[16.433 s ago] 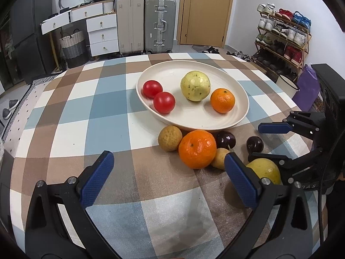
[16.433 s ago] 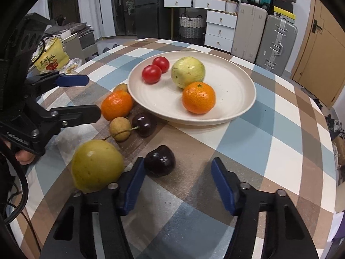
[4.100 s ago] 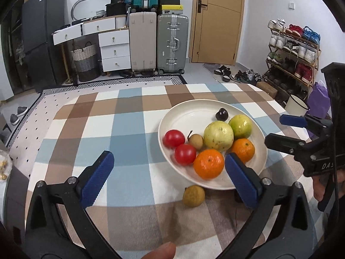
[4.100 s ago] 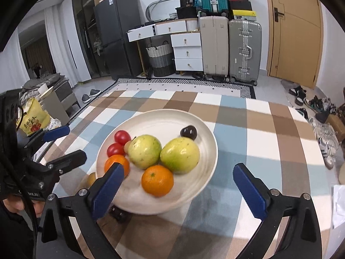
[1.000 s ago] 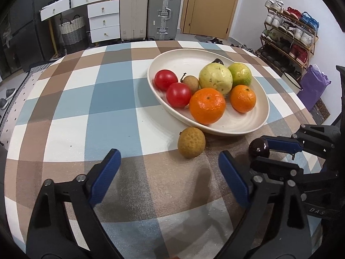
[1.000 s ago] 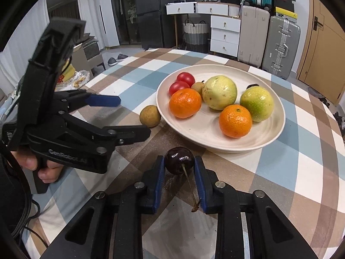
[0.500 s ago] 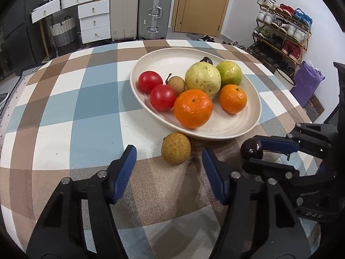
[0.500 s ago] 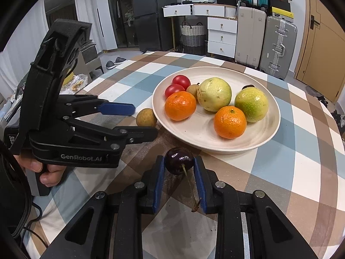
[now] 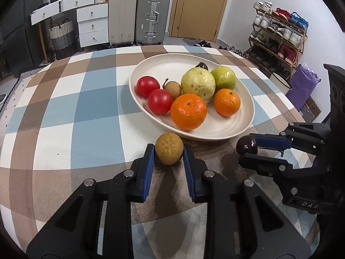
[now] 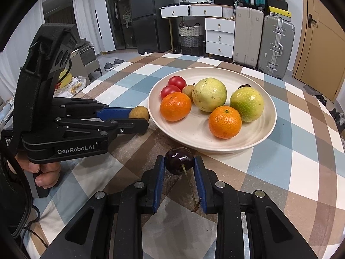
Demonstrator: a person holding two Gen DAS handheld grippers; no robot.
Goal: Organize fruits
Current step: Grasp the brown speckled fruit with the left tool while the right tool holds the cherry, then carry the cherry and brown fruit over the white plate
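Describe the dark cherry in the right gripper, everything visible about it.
The cherry is small, round, glossy and dark purple, nearly black, with a thin brownish stem trailing back toward the camera. It sits pinched between the blue pads of the right gripper, just short of the plate rim. Whether it touches the tablecloth is unclear.

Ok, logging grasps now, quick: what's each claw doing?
Left claw: closed on the longan, at table level.
Right claw: closed on the dark cherry, holding it.
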